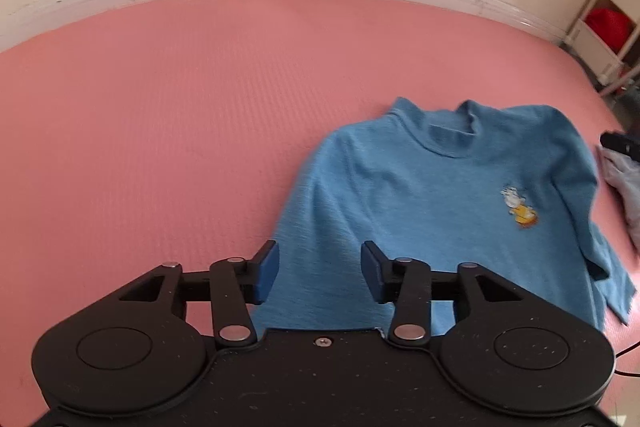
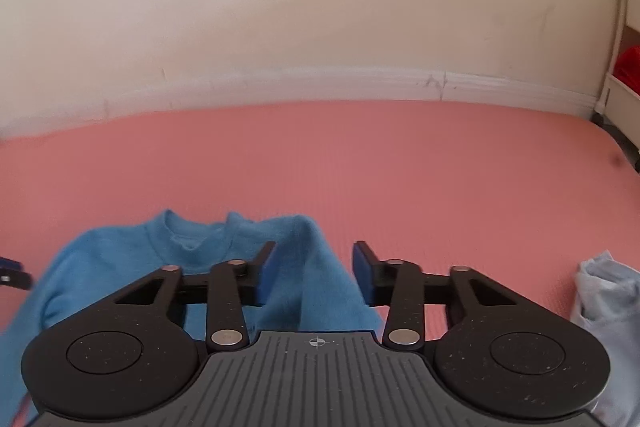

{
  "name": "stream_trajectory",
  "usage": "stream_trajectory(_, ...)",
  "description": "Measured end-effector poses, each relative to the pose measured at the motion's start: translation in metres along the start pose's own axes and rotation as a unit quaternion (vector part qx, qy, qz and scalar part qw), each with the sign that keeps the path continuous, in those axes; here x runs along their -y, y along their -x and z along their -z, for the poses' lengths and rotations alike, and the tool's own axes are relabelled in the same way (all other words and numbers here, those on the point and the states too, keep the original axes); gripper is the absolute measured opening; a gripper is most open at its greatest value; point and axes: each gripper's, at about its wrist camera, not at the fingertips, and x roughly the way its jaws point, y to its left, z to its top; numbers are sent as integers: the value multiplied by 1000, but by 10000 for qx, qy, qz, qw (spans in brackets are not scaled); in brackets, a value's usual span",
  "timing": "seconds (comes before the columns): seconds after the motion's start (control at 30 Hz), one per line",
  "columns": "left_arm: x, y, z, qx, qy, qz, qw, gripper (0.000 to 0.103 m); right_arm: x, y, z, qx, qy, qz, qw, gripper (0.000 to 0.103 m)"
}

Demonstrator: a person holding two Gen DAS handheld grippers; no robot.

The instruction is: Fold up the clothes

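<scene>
Across the left wrist view, a blue long-sleeved knit sweater with a small cartoon patch lies face up on a pink ribbed foam mat, filling the centre and right of the frame, collar toward the top. The left claw sits at bottom centre, its blue pads apart and empty, hovering over the sweater's left side. A pale grey crumpled garment shows at the right edge, close beside the sweater's sleeve.

Through the right wrist view, the same sweater sits at lower left, its sleeve running under the right claw, whose pads also stand apart, gripping nothing. The grey garment lies at lower right, on the same mat.

Likely risks: each claw may pinch only the top layer, so the fold drags unevenly; the right sleeve already lies bunched and could crease further; a wide sweep could snag the grey garment.
</scene>
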Motion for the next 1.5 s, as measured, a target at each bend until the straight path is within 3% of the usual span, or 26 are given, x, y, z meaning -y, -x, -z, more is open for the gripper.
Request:
stream_trajectory(0.13,8,-3,1,-134,202,155,9996,53,28,14,29,-363,-508,161,9979,44)
stream_trajectory(0.33,46,-31,9,-285,30,-128,9995,50,51,25,70,-874,-894,393,9914,44)
stream_trajectory(0.5,70,-45,12,-289,-116,-483,9983,21,52,21,71,-837,-933,358,9915,46)
stream_trajectory(0.6,78,-45,15,-183,-293,-634,9974,14,52,19,72,-787,-963,304,9918,47)
stream_trajectory(0.7,79,-42,15,-11,-434,-893,9951,13,53,21,85,-791,-959,271,9919,54)
stream_trajectory(0.9,53,-40,11,249,-633,-1513,9861,13,48,14,92,-902,-851,187,9921,54)
stream_trajectory(1.17,43,-40,-6,606,-933,-1940,9747,14,49,5,103,-1185,-884,136,9889,54)
stream_trajectory(1.37,45,-43,4,418,-945,-2143,9713,14,43,3,106,-1332,-658,138,9888,59)
stream_trajectory(1.5,35,-41,9,221,-543,-2367,9698,15,47,4,113,-1385,-705,218,9876,59)
